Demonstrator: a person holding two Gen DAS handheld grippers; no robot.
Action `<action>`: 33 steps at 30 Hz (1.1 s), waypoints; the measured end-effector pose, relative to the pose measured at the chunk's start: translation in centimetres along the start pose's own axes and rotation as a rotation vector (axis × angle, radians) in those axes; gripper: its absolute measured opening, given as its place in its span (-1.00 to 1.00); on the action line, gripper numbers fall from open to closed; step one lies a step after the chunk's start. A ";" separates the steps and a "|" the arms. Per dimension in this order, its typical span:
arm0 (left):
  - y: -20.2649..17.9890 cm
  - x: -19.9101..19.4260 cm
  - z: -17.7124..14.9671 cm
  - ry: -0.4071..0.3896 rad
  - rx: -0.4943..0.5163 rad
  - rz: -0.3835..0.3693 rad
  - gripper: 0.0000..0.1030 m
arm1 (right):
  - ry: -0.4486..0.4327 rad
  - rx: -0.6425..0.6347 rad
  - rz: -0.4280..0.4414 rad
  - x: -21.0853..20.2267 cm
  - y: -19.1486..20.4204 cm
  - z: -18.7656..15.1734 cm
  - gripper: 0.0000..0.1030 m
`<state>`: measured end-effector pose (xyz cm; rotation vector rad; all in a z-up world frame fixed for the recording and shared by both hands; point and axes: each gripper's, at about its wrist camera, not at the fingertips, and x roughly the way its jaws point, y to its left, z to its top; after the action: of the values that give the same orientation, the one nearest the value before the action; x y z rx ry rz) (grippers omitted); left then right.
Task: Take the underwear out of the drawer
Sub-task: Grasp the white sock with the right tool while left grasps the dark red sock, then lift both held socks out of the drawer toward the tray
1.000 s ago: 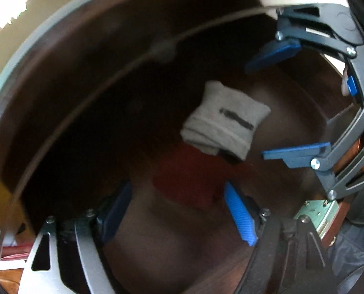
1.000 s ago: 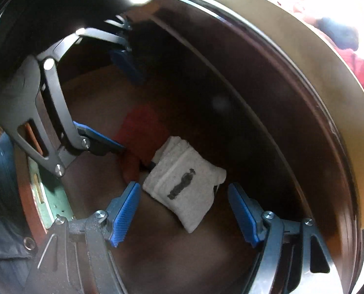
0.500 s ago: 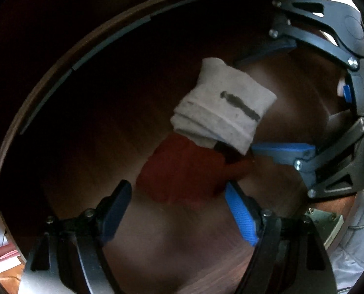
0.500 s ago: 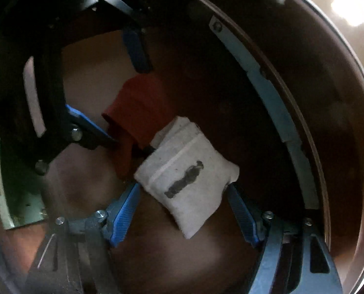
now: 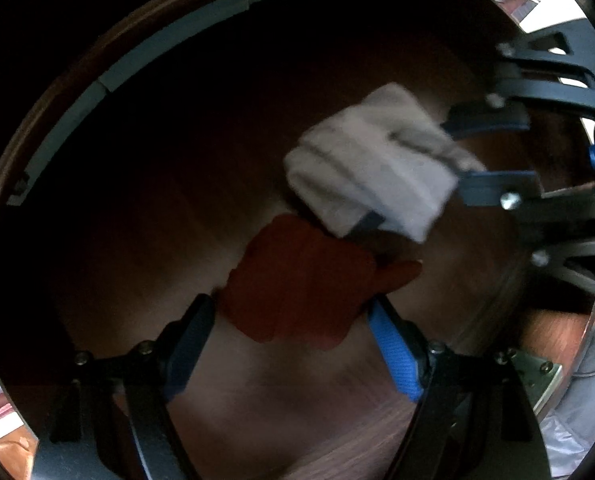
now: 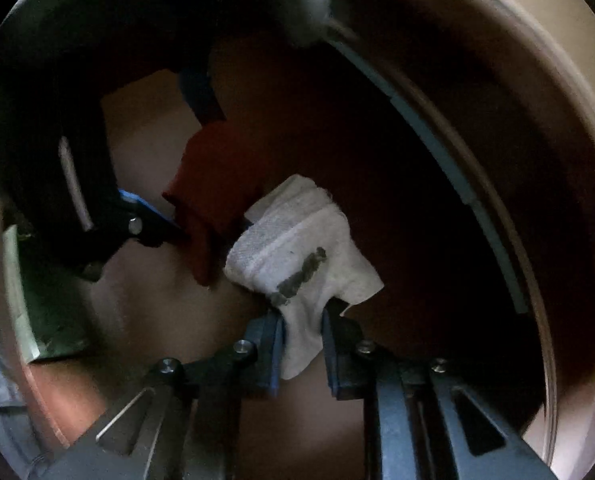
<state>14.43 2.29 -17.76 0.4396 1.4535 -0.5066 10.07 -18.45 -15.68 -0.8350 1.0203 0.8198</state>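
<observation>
Inside a dark wooden drawer lie two folded pieces of underwear. My right gripper (image 6: 302, 344) is shut on the near edge of the white piece (image 6: 297, 252), which has a dark mark; the same piece shows in the left wrist view (image 5: 369, 168) pinched by the right gripper (image 5: 453, 156). The red piece (image 5: 301, 284) lies on the drawer floor between the open fingers of my left gripper (image 5: 289, 344), near their tips. In the right wrist view the red piece (image 6: 217, 176) lies just behind the white one, with the left gripper (image 6: 173, 160) around it.
The brown drawer floor (image 5: 281, 408) runs under both grippers. A pale strip along the drawer's far wall (image 5: 109, 76) curves overhead, also in the right wrist view (image 6: 469, 184). The drawer interior is dark. Grey fabric (image 5: 577, 400) shows at the lower right outside the drawer.
My right gripper has closed on the white underwear, bunching its edge. My left gripper has moved deeper into the drawer, so its open fingers now flank the red piece.
</observation>
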 end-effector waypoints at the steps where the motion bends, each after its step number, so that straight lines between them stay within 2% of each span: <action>1: 0.0 0.0 0.2 0.003 0.000 -0.003 0.55 | -0.004 0.008 -0.004 -0.2 -0.2 -0.2 -0.64; 3: 0.3 0.3 0.4 0.004 -0.004 -0.002 0.48 | -0.017 0.028 0.002 -0.6 -0.4 -0.4 -0.65; 4: 0.4 0.3 0.5 0.003 -0.008 0.001 0.32 | -0.027 0.039 0.005 -0.8 -0.7 -0.6 -0.65; 6: 0.4 0.3 0.8 -0.003 -0.010 0.013 0.21 | -0.053 0.060 0.012 -1.1 -1.0 -0.5 -0.65; 7: 0.4 0.2 0.8 -0.009 -0.012 0.017 0.10 | -0.068 0.071 0.025 -0.8 -1.2 0.9 -0.65; 9: 1.0 0.3 0.3 -0.020 -0.011 0.031 -0.06 | -0.102 0.092 0.050 -1.1 -1.2 0.7 -0.65; 14: 1.2 0.0 0.0 -0.063 -0.007 0.056 -0.60 | -0.158 0.113 0.034 -0.8 -1.4 0.6 -0.65; 17: 1.6 -0.9 -0.4 -0.125 -0.002 0.076 -0.64 | -0.222 0.136 0.045 -1.4 -2.0 -0.2 -0.65; 22: 1.2 -2.3 -1.9 -0.234 -0.008 0.118 -0.65 | -0.274 0.130 0.026 -1.4 -1.9 -0.4 -0.65; 23: 0.2 -2.8 -3.8 -0.258 -0.013 0.127 -0.65 | -0.281 0.129 0.018 -1.3 -2.0 -0.4 -0.65; 29: 0.0 -4.6 -7.0 -0.411 -0.067 0.165 -0.65 | -0.336 0.117 -0.017 -2.4 -0.9 -0.2 -0.65; 33: -1.5 -4.2 -11.0 -0.488 -0.106 0.188 -0.65 | -0.384 0.122 -0.039 -3.3 -0.5 -1.2 -0.65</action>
<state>4.41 7.61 -14.33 0.3342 0.9532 -0.3524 9.01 -20.29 -12.81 -0.5631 0.7037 0.8364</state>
